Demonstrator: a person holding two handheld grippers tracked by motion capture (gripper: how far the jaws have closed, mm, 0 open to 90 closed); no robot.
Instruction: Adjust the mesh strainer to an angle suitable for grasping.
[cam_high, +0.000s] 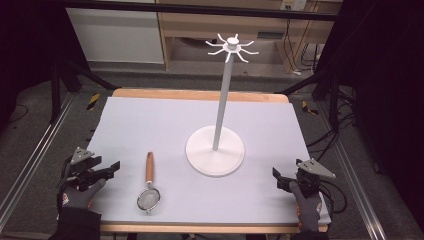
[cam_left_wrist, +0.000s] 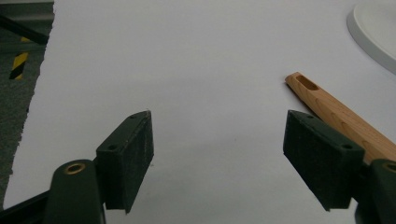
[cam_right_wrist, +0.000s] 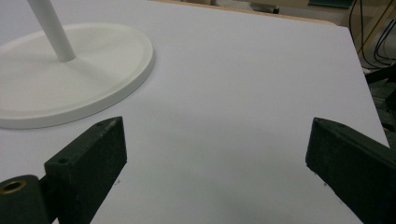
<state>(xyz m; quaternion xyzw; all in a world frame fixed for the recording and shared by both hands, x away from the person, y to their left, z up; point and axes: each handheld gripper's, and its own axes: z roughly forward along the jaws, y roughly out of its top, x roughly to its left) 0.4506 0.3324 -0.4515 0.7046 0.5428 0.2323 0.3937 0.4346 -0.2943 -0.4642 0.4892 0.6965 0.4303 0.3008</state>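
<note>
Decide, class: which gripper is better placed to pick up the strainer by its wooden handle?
The left gripper. It sits open just beside the strainer, whose wooden handle shows next to its jaw. The right gripper sits at the far side, beyond the stand.

Wide bare stretch of sheet (cam_high: 150, 125) across far left and middle; a gripper passes freely there. Tall stand (cam_high: 216, 150), right of centre: broad round base, thin pole, hook crown up top; blocks the middle-right lane. Strainer (cam_high: 149, 187) lies near-left, wooden handle pointing far, just right of the left gripper (cam_high: 114, 167). Open sheet between right gripper (cam_high: 276, 176) and stand base.
</note>
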